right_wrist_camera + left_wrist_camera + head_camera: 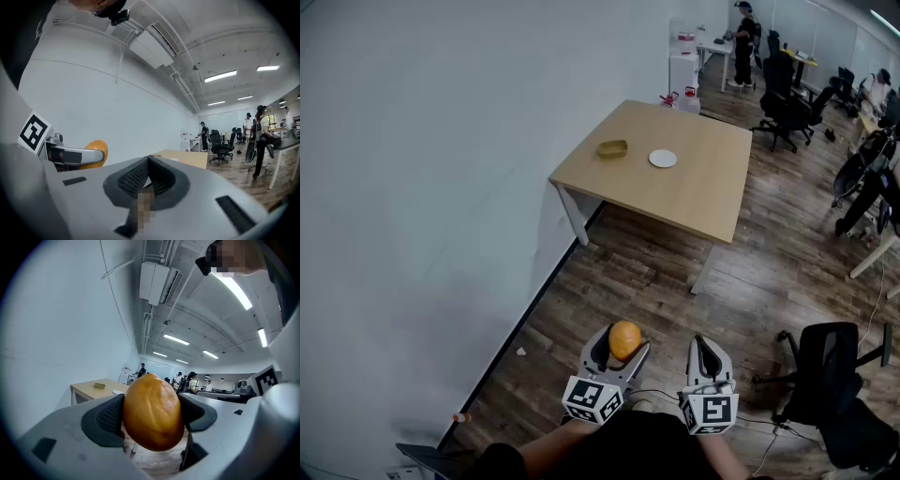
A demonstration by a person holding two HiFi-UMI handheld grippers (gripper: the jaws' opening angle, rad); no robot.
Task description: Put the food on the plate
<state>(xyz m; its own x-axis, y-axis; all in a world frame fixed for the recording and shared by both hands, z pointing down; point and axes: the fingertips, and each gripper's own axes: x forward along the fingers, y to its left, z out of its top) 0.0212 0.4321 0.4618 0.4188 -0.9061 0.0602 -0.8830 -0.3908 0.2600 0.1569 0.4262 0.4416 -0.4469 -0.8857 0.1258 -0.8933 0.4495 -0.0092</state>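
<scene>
A small white plate (663,158) lies on the light wooden worktop (694,192) far ahead, by the wall, and its face shows only white. Just beside it, apart from it and nearer the wall, sits a shallow tan dish (612,148); what it holds is too small to tell.

The left gripper (619,349) is spread wide around an orange-yellow fruit (624,339), rounded and smooth-skinned. In the left gripper view both dark ribbed pads (108,417) press on the fruit's sides and it fills the gap between them. The fruit is therefore well apart from the plate, held low near the person's body over the wooden floor (628,281).

The right gripper (711,356) is pinched together (its ribbed pads meet in the right gripper view, with nothing between them) and hangs just beside the left one.

Each gripper carries a marker cube (592,400) printed with black-and-white square patterns; these are the only markings that can be made out, and they spell no words.
</scene>
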